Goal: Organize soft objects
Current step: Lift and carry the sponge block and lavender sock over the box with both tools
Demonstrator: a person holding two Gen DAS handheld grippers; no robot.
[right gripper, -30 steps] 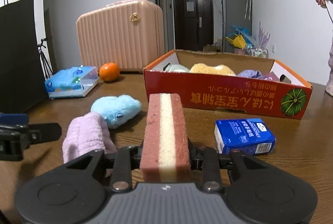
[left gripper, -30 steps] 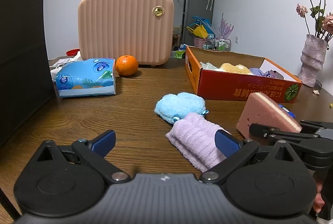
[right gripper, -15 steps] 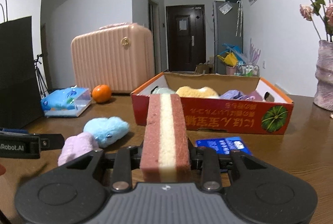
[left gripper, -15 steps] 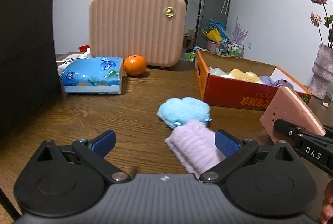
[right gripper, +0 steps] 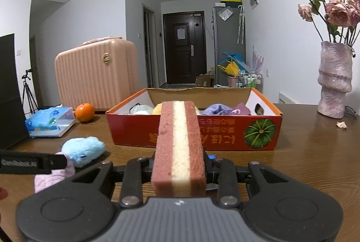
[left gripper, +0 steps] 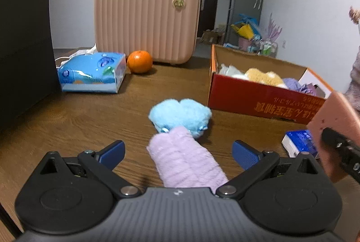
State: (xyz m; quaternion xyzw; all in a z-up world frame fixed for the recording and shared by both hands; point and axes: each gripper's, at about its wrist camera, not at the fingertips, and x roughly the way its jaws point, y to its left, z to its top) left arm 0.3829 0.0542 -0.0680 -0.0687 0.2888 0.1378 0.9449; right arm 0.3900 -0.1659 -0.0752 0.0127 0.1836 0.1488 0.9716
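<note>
Sponge (right gripper: 178, 145) hides my right gripper's (right gripper: 180, 165) fingertips; its jaws pinch it on both sides, and it points at the red box (right gripper: 225, 136), where soft things lie half hidden behind the wall. My left gripper (left gripper: 178, 153) is spread wide around the lilac towel (left gripper: 186, 161), not touching it. The towel's near end is cut off by the gripper body. Its far end touches the blue plush (left gripper: 180, 115). Both lie on the brown wooden table (left gripper: 78, 116). Behind stands a pink suitcase (left gripper: 147, 19).
</note>
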